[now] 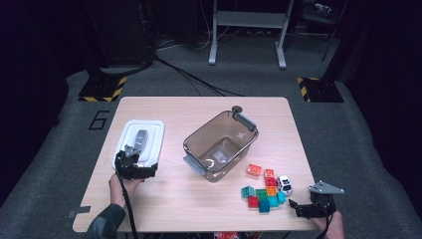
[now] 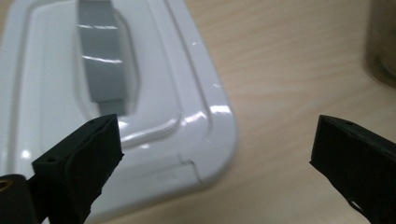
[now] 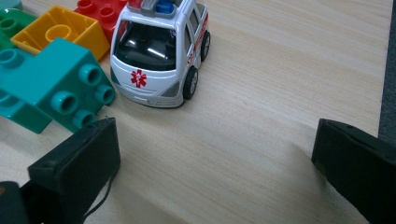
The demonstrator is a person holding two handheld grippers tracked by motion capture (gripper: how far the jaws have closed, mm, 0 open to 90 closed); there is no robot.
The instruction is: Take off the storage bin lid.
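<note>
Jaws of our left gripper [image 2: 217,149] stand wide with nothing between them, over the near corner of the white lid [image 2: 154,93], which lies flat at the tabletop's [image 1: 199,209] left. Rigid, light and glossy-slick, we judge; its grey handle [image 2: 102,60] offers the surest hold, though its far end is cut off. Our right gripper [image 3: 215,158] gapes empty before the toy ambulance [image 3: 159,51].

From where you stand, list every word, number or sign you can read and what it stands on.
"6": black numeral on the grey floor left of the table.
Red star-shaped medical sign, no letters: hood of the toy ambulance.
Red lettering on the ambulance's side: too small to read.
</note>
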